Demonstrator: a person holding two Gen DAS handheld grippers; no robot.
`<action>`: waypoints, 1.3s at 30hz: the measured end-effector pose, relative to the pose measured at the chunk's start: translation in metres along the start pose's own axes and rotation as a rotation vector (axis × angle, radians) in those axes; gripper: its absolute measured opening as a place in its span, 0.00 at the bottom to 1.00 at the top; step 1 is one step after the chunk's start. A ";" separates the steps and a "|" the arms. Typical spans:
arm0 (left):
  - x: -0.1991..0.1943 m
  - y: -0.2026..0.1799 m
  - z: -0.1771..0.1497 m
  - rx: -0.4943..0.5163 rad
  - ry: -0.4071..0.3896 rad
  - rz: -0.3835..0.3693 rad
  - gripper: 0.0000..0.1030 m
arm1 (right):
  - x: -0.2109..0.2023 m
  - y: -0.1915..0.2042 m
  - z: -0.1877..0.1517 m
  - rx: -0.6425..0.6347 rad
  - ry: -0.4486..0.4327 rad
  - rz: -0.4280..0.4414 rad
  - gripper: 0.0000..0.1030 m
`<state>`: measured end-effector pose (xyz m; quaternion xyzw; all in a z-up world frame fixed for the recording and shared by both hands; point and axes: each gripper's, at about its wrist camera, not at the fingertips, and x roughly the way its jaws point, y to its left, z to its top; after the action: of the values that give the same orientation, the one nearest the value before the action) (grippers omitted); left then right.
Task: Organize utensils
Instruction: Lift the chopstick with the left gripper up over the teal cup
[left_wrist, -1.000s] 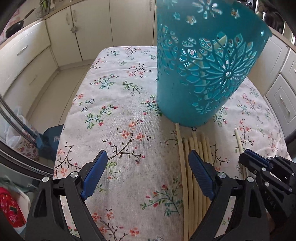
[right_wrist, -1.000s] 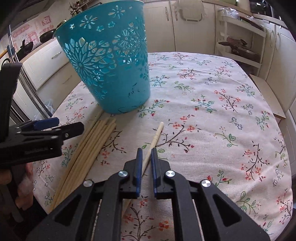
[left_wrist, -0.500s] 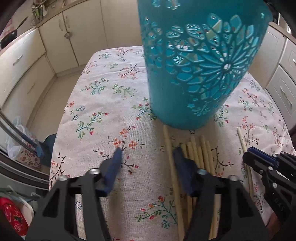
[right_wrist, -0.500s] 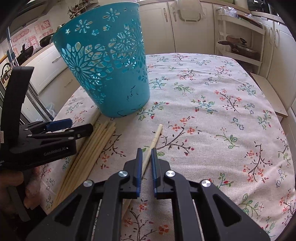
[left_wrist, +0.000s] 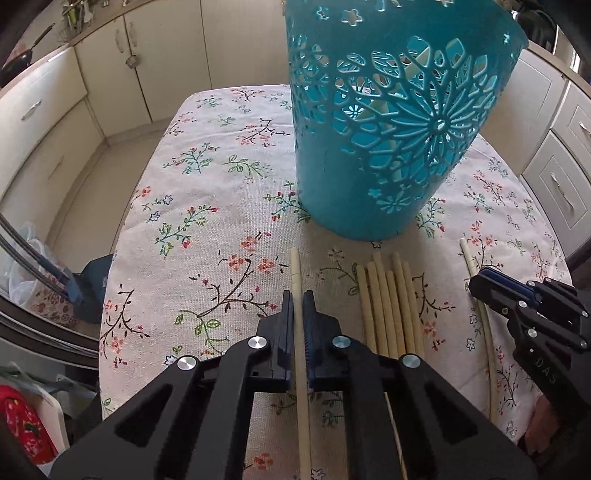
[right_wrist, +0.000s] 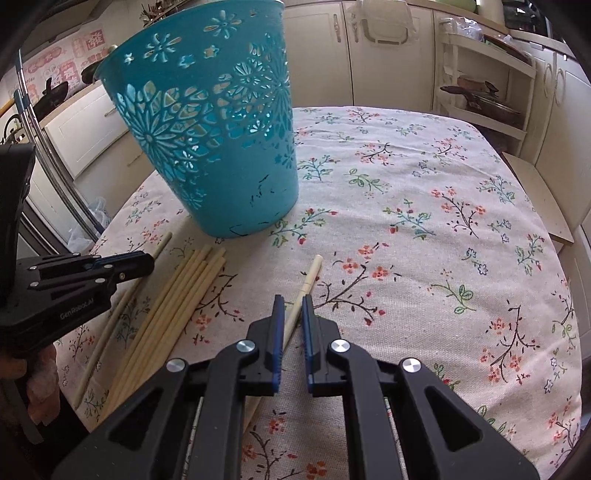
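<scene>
Two grippers, each pinching one chopstick. Left gripper (left_wrist: 297, 301) is clamped on a single chopstick (left_wrist: 295, 269) lying on the floral tablecloth (left_wrist: 207, 206), just left of the loose bundle (left_wrist: 388, 302). Right gripper (right_wrist: 293, 308) has its jaws nearly together around another chopstick (right_wrist: 308, 278). Teal basket (left_wrist: 388, 122) stands upright just beyond the bundle.

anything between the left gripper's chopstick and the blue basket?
Nothing visible. The left gripper is shut on one chopstick, whose tip points at bare tablecloth before the basket. The chopstick bundle lies off to its right.
</scene>
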<state>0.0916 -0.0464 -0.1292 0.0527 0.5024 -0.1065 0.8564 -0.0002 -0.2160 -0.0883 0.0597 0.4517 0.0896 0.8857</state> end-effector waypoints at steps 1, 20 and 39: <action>0.000 -0.001 0.001 0.002 0.000 0.003 0.08 | 0.000 0.000 0.000 -0.002 -0.003 0.001 0.12; 0.005 0.006 0.009 -0.017 -0.001 -0.081 0.05 | -0.003 0.001 -0.005 -0.001 -0.014 0.043 0.24; -0.141 0.080 0.029 -0.254 -0.300 -0.440 0.05 | -0.001 -0.007 -0.002 0.019 -0.015 0.066 0.24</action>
<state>0.0680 0.0437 0.0067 -0.1815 0.3790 -0.2325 0.8771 -0.0015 -0.2229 -0.0894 0.0836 0.4435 0.1139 0.8851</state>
